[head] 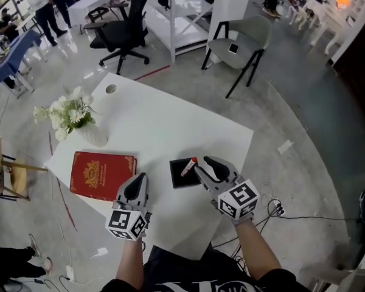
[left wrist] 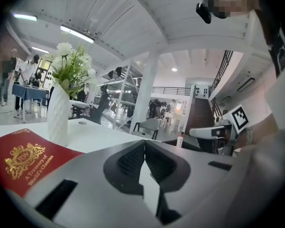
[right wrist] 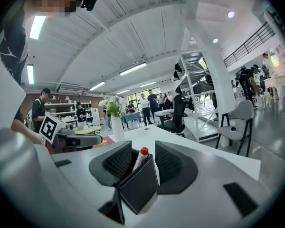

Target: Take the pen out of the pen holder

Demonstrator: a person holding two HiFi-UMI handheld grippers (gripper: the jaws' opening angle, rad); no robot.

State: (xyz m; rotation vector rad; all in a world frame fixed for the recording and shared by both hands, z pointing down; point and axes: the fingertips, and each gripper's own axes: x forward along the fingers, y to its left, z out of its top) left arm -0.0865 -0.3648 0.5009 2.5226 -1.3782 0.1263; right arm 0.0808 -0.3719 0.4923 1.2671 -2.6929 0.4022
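Note:
A black square pen holder (head: 184,174) stands on the white table (head: 164,126) near its front edge. A white pen with a red cap (head: 189,165) leans in it. My right gripper (head: 201,164) is open at the holder's right side. In the right gripper view its jaws (right wrist: 142,145) stand on either side of the pen (right wrist: 140,158) and the holder's near corner (right wrist: 138,186), with a gap on each side of the pen. My left gripper (head: 138,180) is shut and empty, left of the holder. Its pads (left wrist: 133,160) meet at the tip.
A red book (head: 102,174) lies at the table's left front, just beyond the left gripper. A white vase of flowers (head: 79,119) stands behind it. Chairs (head: 240,44) and people stand on the floor around the table.

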